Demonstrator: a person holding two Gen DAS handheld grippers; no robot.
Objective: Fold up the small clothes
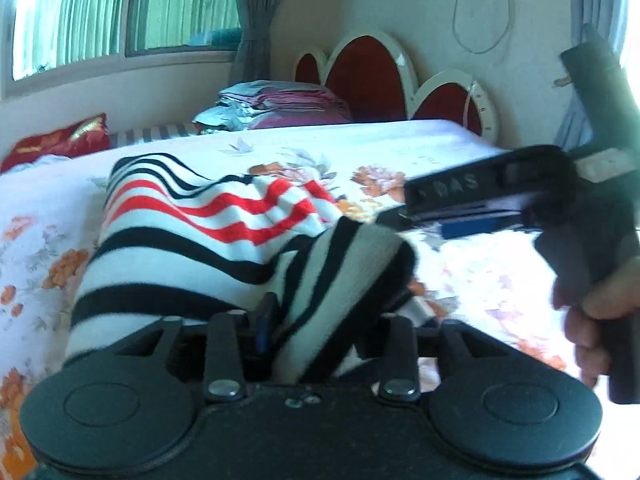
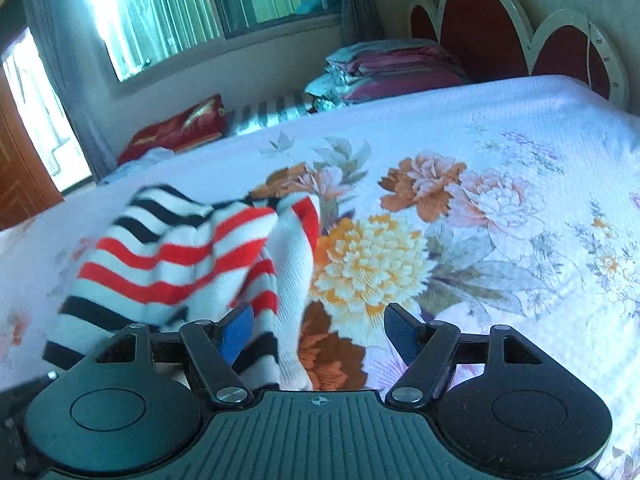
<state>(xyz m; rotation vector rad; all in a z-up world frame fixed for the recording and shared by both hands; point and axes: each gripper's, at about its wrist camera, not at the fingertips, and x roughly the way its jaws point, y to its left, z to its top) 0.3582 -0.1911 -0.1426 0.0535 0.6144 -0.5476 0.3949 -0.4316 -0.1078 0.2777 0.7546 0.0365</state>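
A small white sweater (image 1: 192, 240) with black and red stripes lies bunched on the flowered bedspread (image 1: 472, 264). One striped fold of it drapes over my left gripper (image 1: 332, 316) and lies between the jaws. The left blue pad (image 1: 262, 326) stands free of the cloth and the other finger is covered by it. My right gripper (image 1: 400, 210), held by a hand (image 1: 592, 308), comes in from the right with its tips at the sweater's far edge. In the right wrist view this right gripper (image 2: 320, 336) stands wide open, with the sweater (image 2: 180, 256) beside its left pad (image 2: 238, 336).
A stack of folded bedding (image 2: 384, 76) sits at the head of the bed before the red and white headboard (image 2: 480, 28). A red cushion (image 2: 176, 128) lies by the wall under the window (image 2: 208, 12). The right half of the bedspread (image 2: 500, 240) is bare.
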